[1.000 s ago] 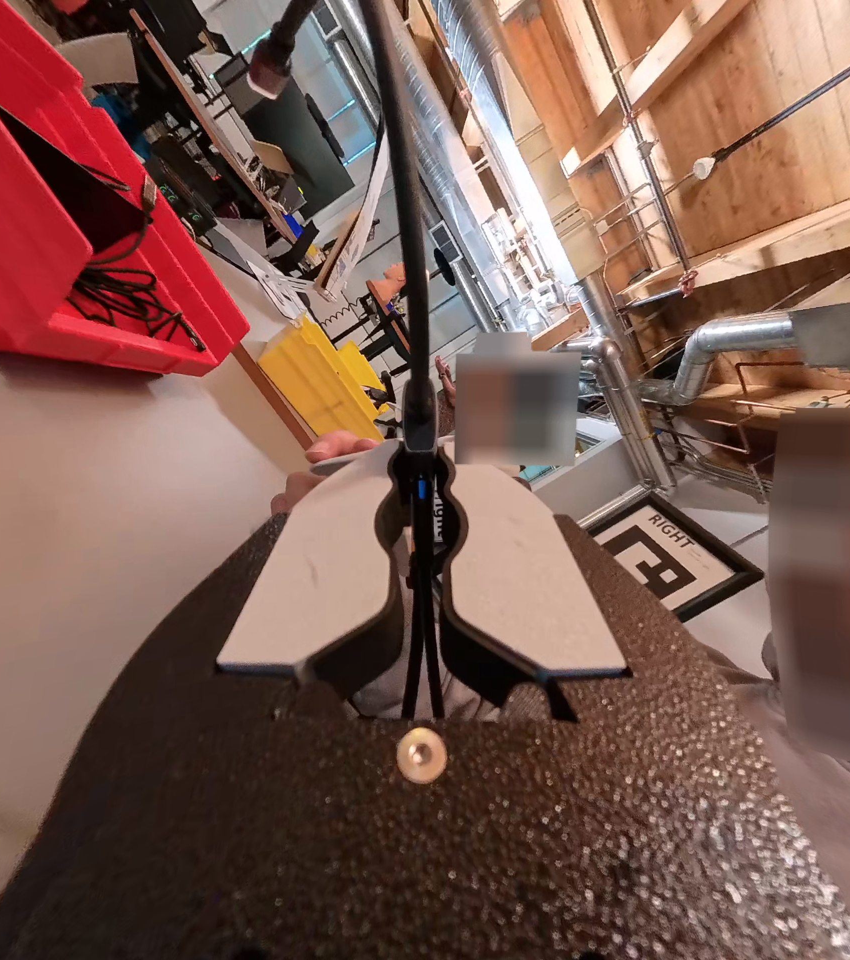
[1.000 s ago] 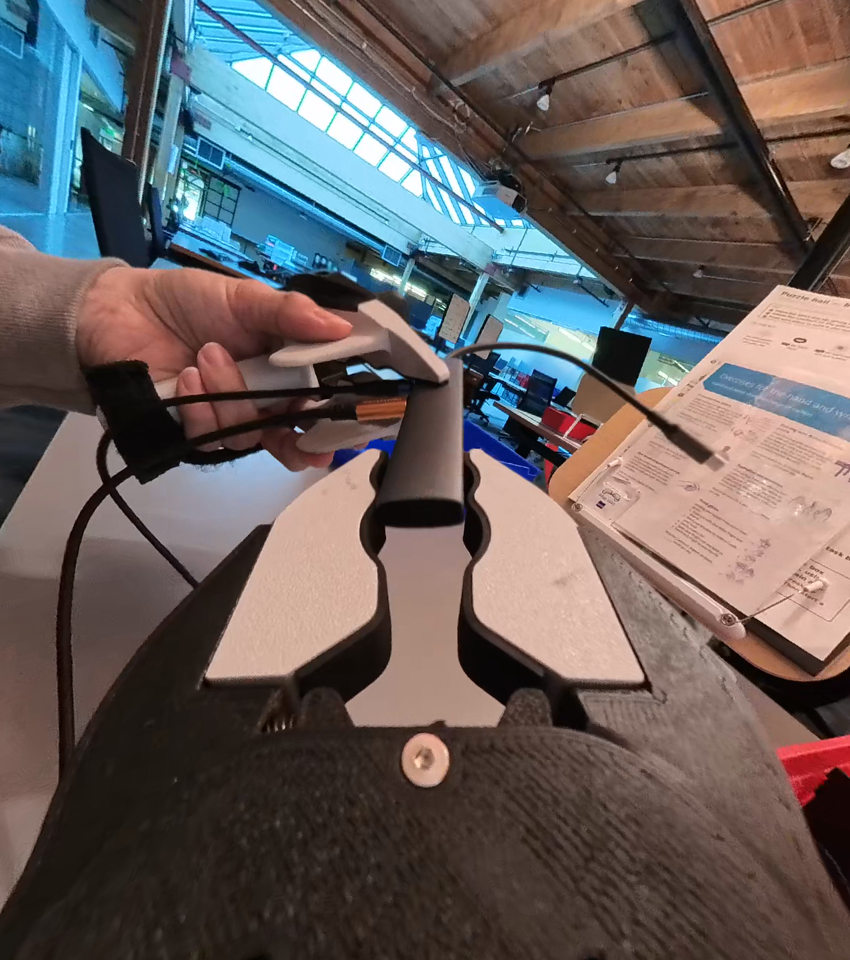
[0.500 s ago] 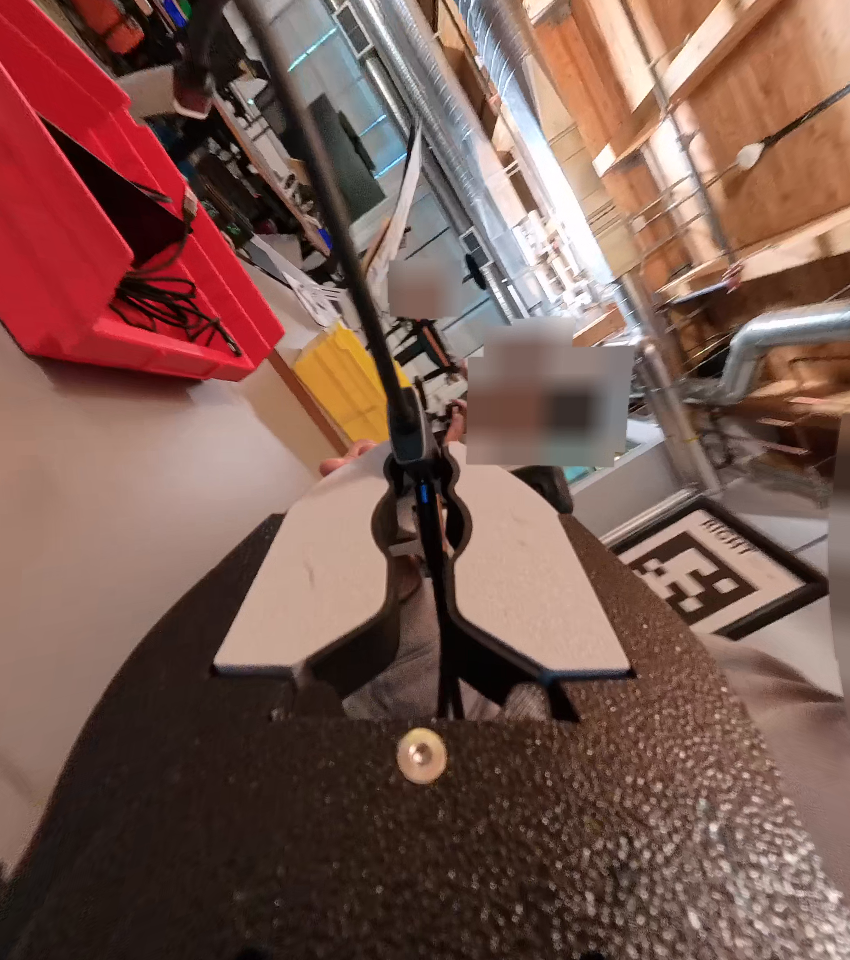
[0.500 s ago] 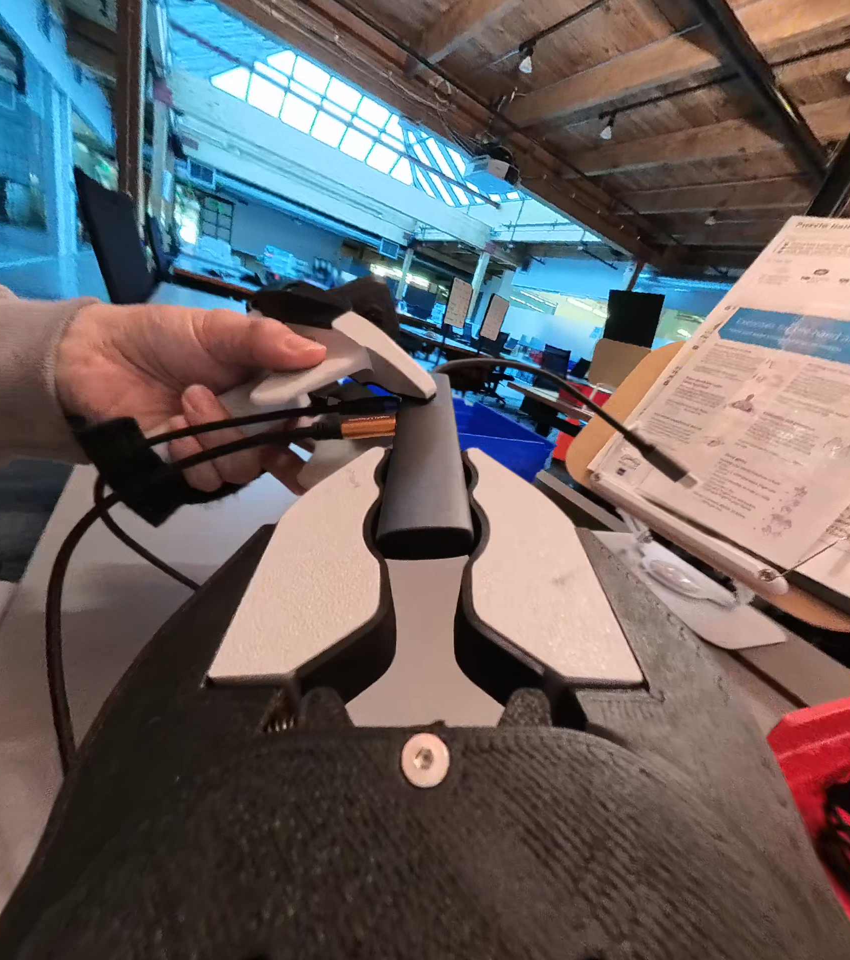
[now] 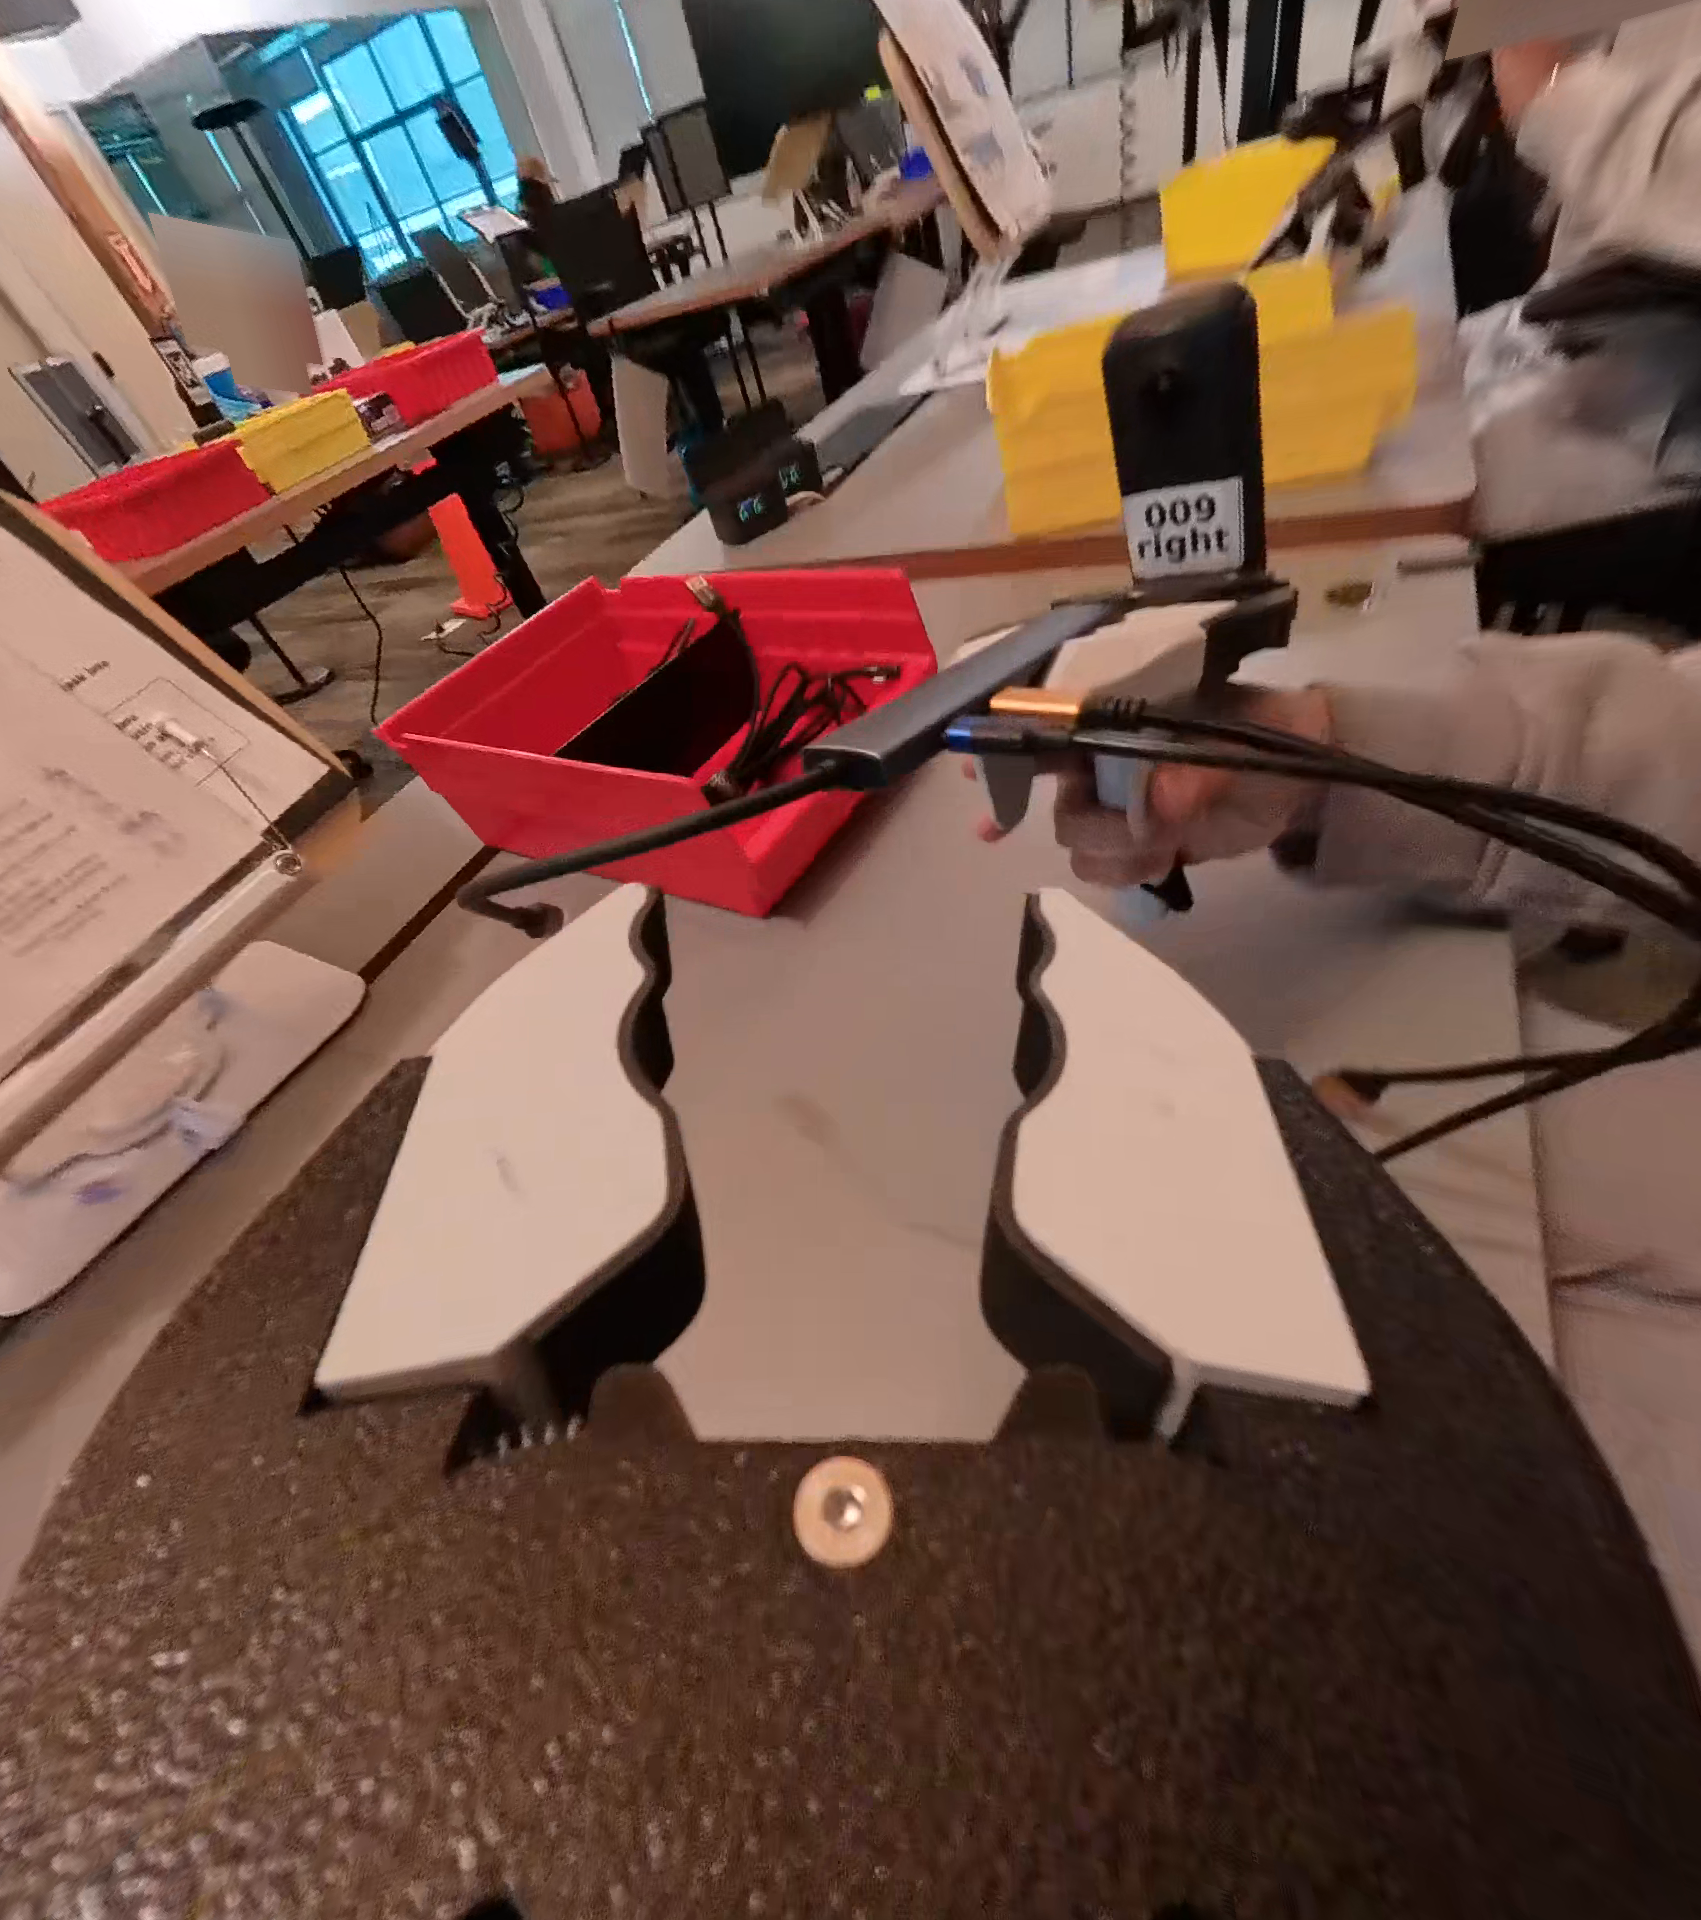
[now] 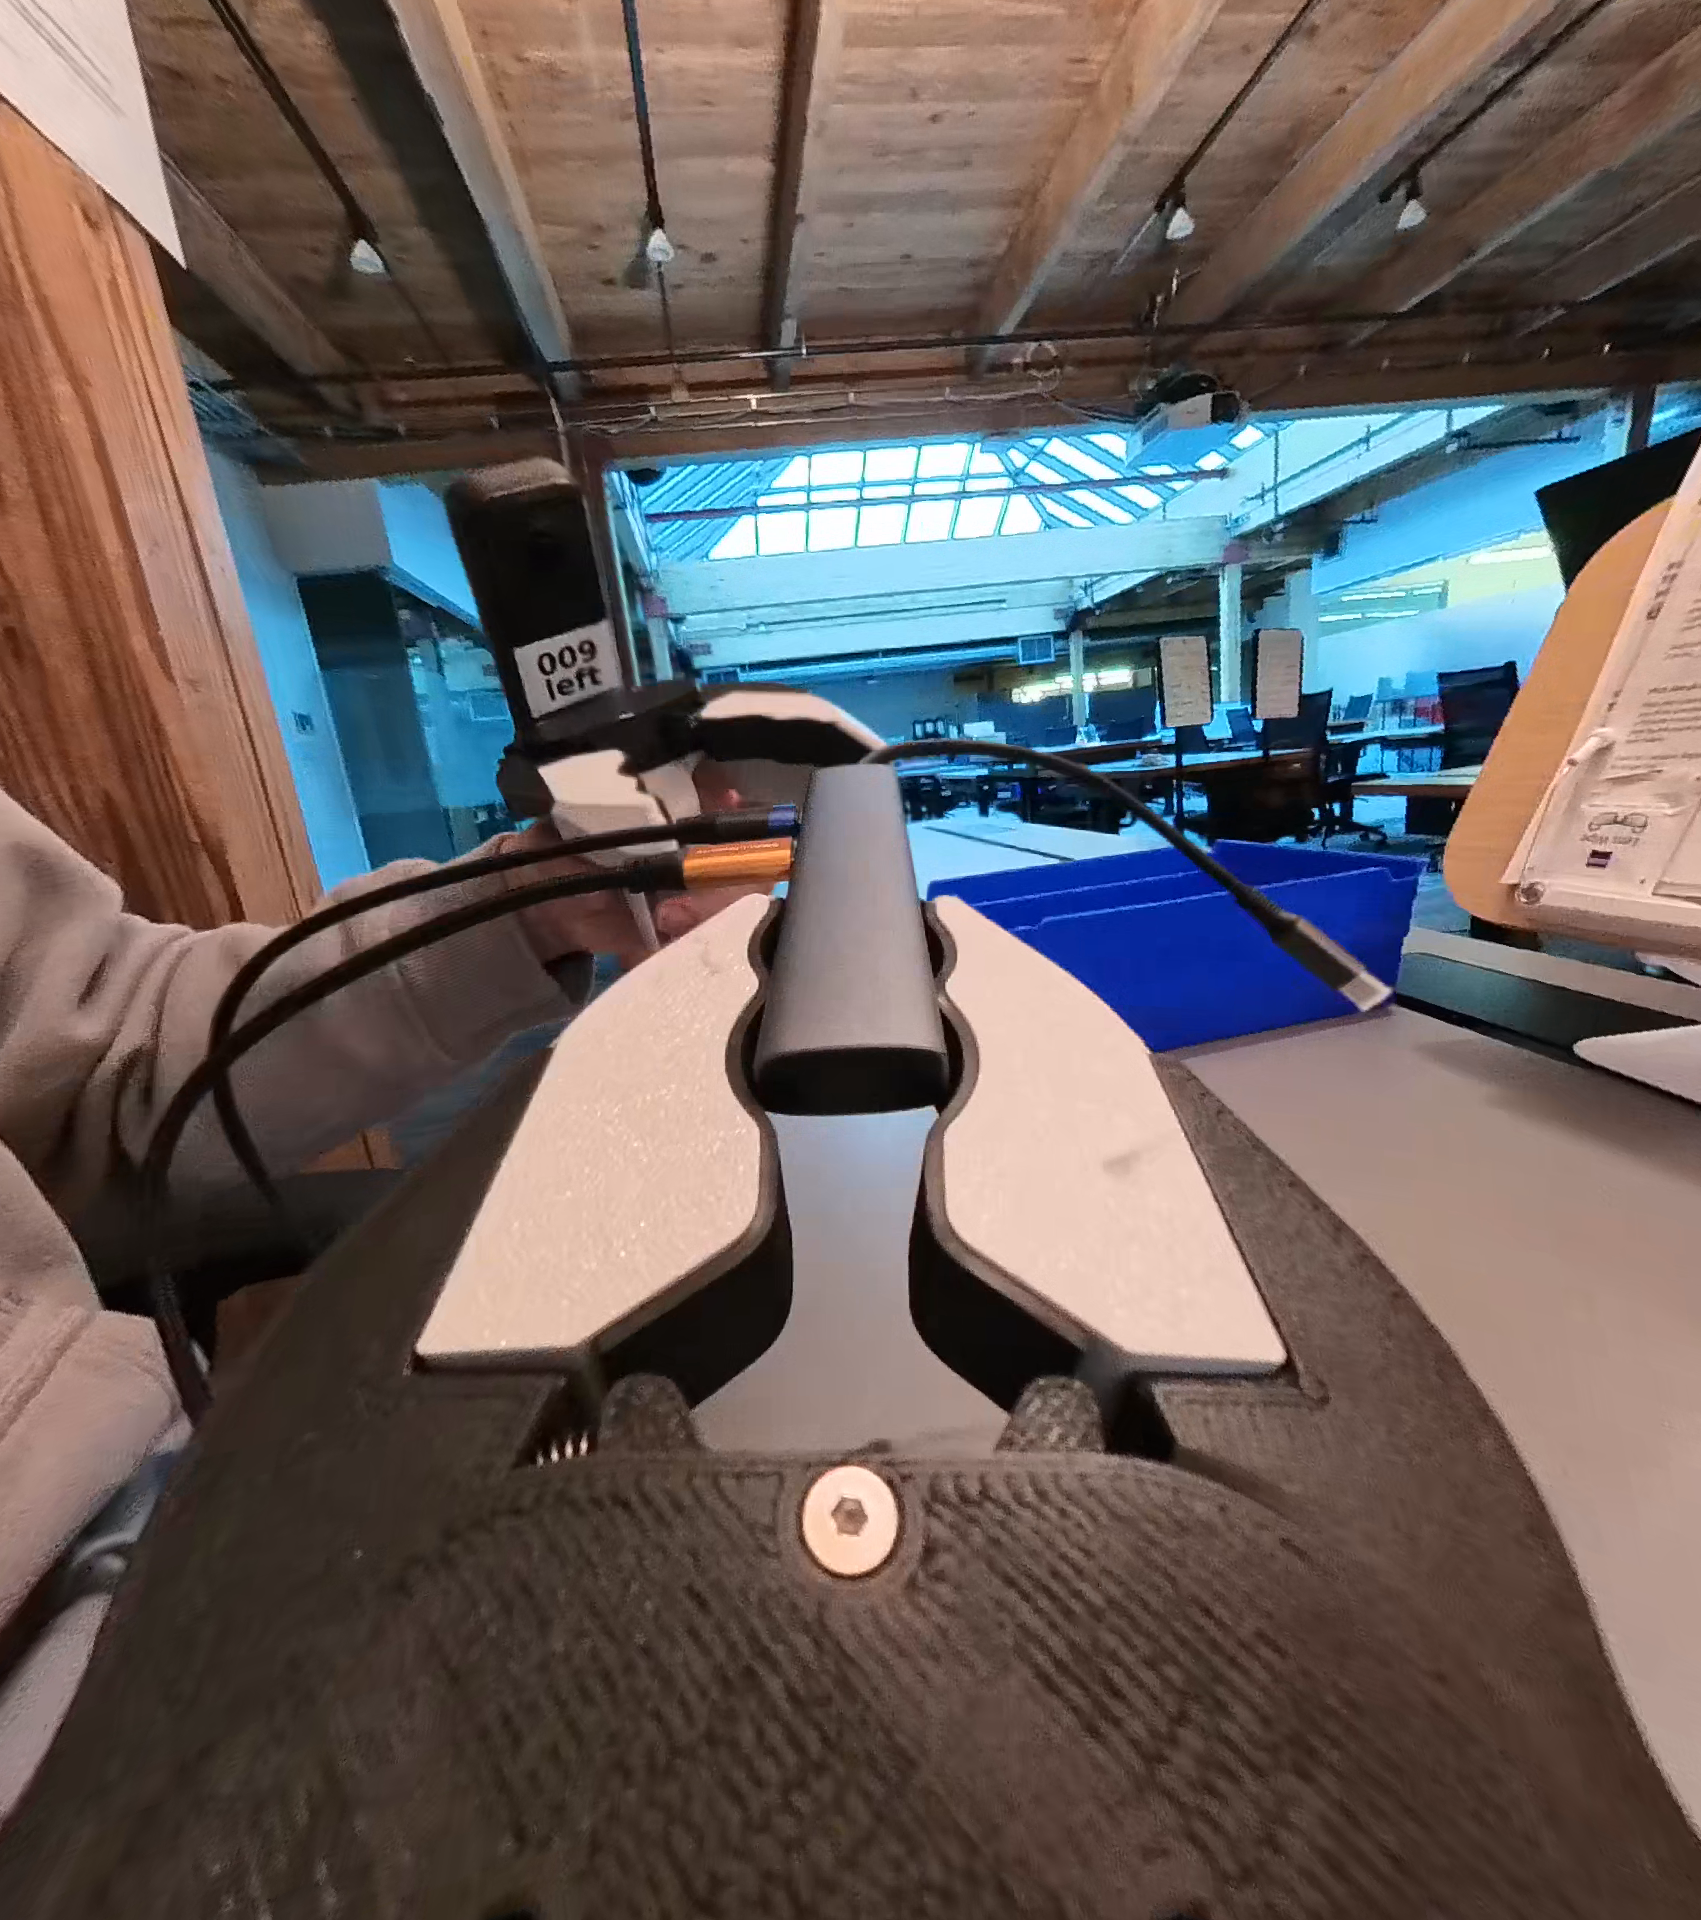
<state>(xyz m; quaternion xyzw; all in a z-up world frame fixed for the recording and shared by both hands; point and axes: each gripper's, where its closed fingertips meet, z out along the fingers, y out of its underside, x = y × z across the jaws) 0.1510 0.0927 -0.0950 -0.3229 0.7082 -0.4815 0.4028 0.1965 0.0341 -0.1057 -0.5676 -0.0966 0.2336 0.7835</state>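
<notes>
My left gripper (image 5: pixel 841 914) is open and empty, low over the grey table (image 5: pixel 846 1143). Ahead of it, a hand holds my right gripper (image 5: pixel 1126 649), which is shut on a dark grey hub (image 5: pixel 939 696). In the right wrist view the right gripper (image 6: pixel 851 914) clamps the hub (image 6: pixel 851 997) near its end. Two black cables are plugged into the hub's side, one with an orange plug (image 6: pixel 732 862) and one with a blue plug (image 6: pixel 778 818). The hub's own tail cable (image 6: pixel 1137 821) hangs free. The left gripper (image 6: pixel 700 748) is just left of the hub.
A red bin (image 5: pixel 565 790) with black cables stands behind the hub. A document stand (image 5: pixel 46 779) is at the left, also seen at the right of the right wrist view (image 6: pixel 1656 779). A blue bin (image 6: pixel 1189 935) sits beyond the hub. Yellow bins (image 5: pixel 1054 436) are farther back. Left tips to right tips: about 9 centimetres.
My left gripper let go of the black cable, opened wide and swung round to face the right gripper. The right gripper kept hold of the hub and turned.
</notes>
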